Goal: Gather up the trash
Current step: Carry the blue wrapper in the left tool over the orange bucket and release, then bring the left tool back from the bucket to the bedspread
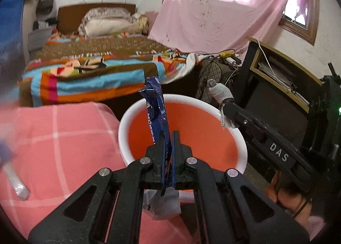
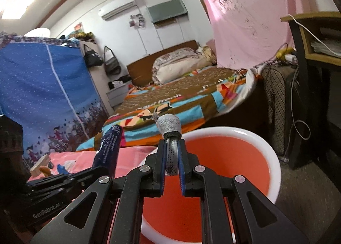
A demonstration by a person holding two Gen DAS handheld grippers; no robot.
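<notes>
Drop step in hand. Left gripper (image 1: 168, 143) clamps blue wrapper (image 1: 156, 105); right gripper (image 2: 172, 154) clamps grey mesh wad (image 2: 169, 125). Both poised over orange bin (image 2: 275, 158). Next, likely: spread jaws, let trash fall inside rim.

Glossy, crinkled blue foil wrapper (image 1: 156, 111). Smooth, shiny plastic bin (image 1: 127, 120), white-rimmed, orange inside. Soft white woven cloth wad (image 2: 169, 125), netted. Matt black plastic left gripper (image 1: 168, 148), bright metal rivets. Pink checked cloth (image 1: 53, 137), soft, matt.
</notes>
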